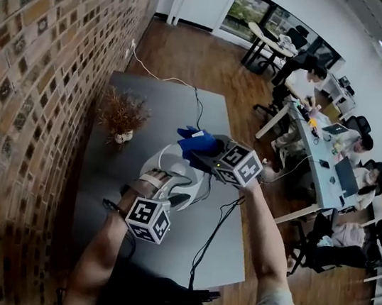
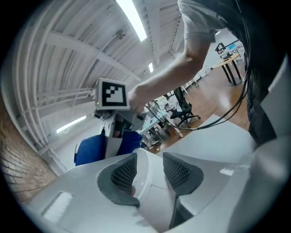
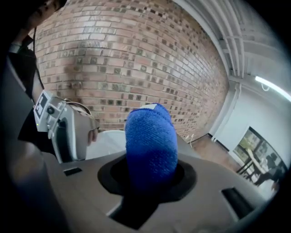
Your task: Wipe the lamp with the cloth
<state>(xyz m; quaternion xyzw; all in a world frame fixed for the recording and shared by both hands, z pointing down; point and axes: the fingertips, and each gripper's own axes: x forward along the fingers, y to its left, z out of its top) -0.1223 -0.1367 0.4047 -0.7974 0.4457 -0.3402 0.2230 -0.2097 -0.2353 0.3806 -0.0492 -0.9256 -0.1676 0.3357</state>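
Blue cloth [image 3: 151, 145] bulges up out of the right gripper [image 3: 150, 178], whose jaws are drawn in narrow and clamped on its lower end. That bundle hangs just beside the far, upper edge of the lamp [image 1: 185, 180]; whether it touches the white shell cannot be told. The lamp, white and curved like a ring, stands on a grey table [image 1: 163, 101]. The left gripper [image 2: 149, 175] holds it from the near side, its jaws about half apart with a white bar of the lamp filling the gap between the two dark ribbed pads [image 2: 123, 172]. A dried plant [image 1: 121, 114] in a small pale pot stands near the lamp, on the side toward the brick wall [image 1: 36, 88]. Dark cables [image 1: 210, 237] trail from the lamp's near side across the table toward the person.
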